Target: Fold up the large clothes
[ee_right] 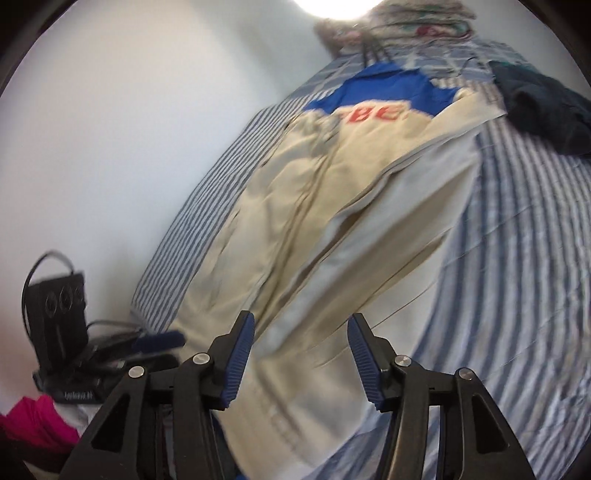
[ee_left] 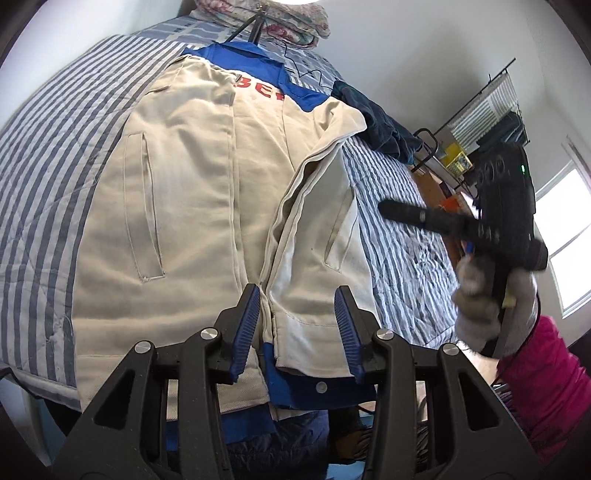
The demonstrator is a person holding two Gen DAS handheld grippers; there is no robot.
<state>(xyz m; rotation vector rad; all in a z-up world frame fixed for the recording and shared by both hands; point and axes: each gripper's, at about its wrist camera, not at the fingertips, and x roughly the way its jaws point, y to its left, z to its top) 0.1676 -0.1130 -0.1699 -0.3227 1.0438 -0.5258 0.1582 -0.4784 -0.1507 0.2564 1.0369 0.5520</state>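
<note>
A cream jacket point(ee_left: 192, 192) with a blue collar and red letters lies spread on the striped bed cover point(ee_left: 40, 177), collar far, hem near. One sleeve is folded in along its right side. My left gripper point(ee_left: 299, 328) hangs over the near hem, jaws apart, the cream hem and blue lining lying between its fingers without being pinched. My right gripper point(ee_right: 301, 354) is open above the jacket point(ee_right: 332, 221) in a blurred view. It also shows at the right of the left wrist view, fingers point(ee_left: 406, 212) pointing left over the bed, held by a gloved hand point(ee_left: 491, 306).
A dark garment point(ee_left: 373, 118) lies crumpled on the bed's far right side. Folded floral bedding point(ee_left: 273, 18) and thin tripod legs stand at the head. A metal rack point(ee_left: 480, 110) and a window point(ee_left: 569, 240) are to the right. A person's pink sleeve point(ee_left: 546, 369) is near.
</note>
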